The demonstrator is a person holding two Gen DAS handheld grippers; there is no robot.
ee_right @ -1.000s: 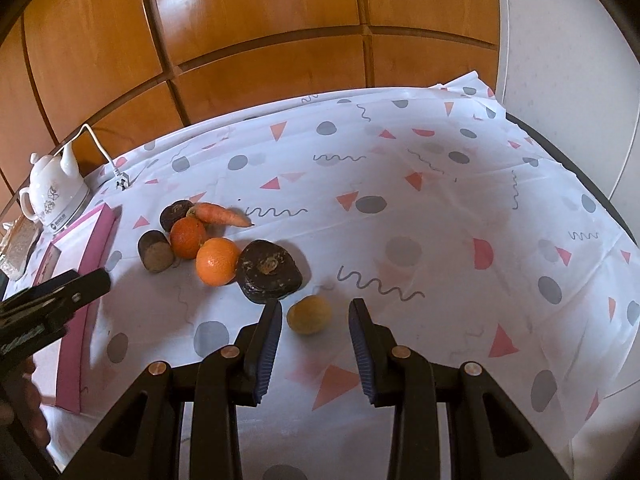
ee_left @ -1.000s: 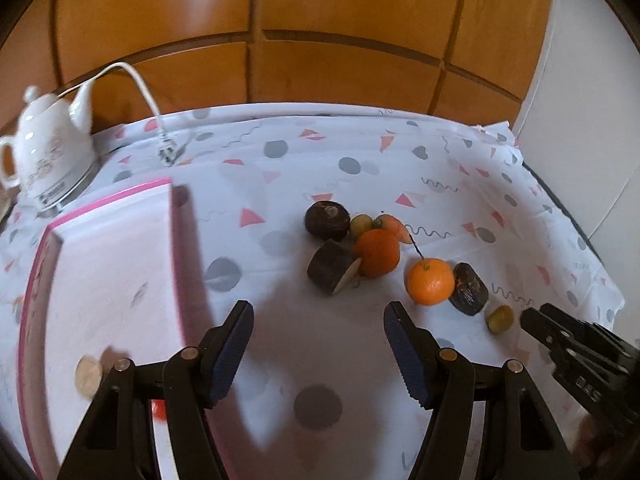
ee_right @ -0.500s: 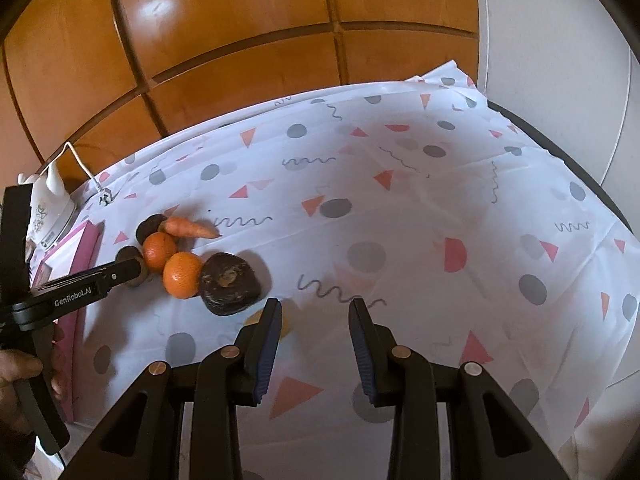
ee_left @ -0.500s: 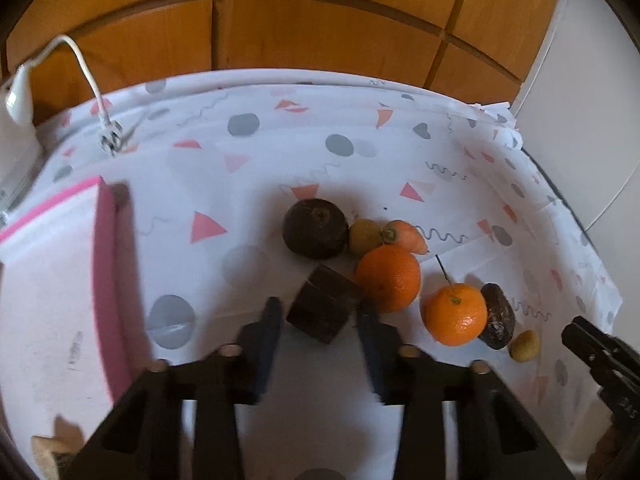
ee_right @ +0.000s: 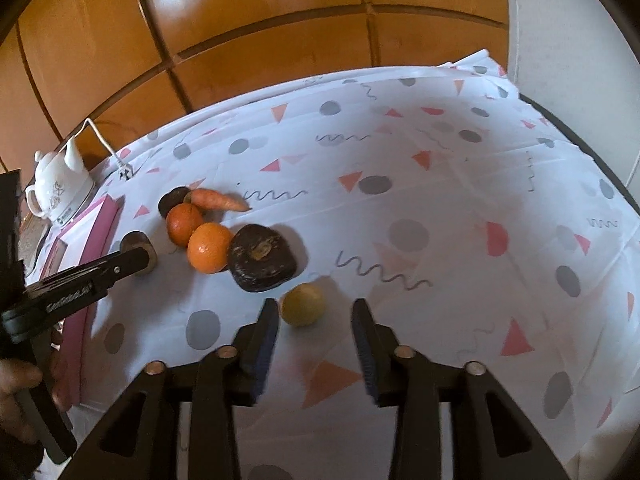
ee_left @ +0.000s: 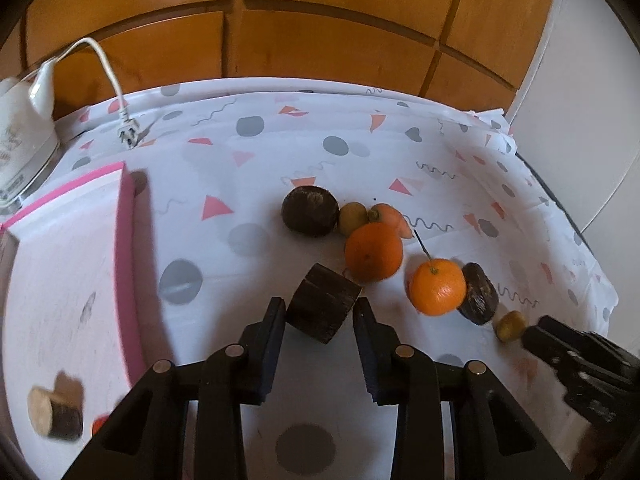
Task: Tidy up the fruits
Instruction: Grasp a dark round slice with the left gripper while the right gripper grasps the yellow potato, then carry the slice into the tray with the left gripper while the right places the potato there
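Note:
My left gripper (ee_left: 320, 312) is open around a dark brown cut cylinder piece (ee_left: 323, 307) on the patterned cloth; the fingers sit beside it with small gaps. Beyond lie two oranges (ee_left: 374, 251) (ee_left: 438, 286), a dark round fruit (ee_left: 310, 210), a small yellow fruit (ee_left: 353, 218), a carrot (ee_left: 394, 219) and a dark lumpy fruit (ee_left: 478, 298). My right gripper (ee_right: 316, 312) is open with a small yellow fruit (ee_right: 303, 304) between its fingertips, nearer the left finger. The pink tray (ee_left: 124, 248) at left holds a small cut log piece (ee_left: 54, 412).
A white ceramic kettle (ee_right: 56, 186) with a cord and plug (ee_left: 128, 136) stands at the far left. Wooden panels rise behind the table. The cloth's right edge (ee_left: 600, 280) drops off near a white wall.
My left gripper moved forward and narrowed around the dark cylinder piece. My right gripper pulled back, then came forward again so the yellow fruit lies between its fingers.

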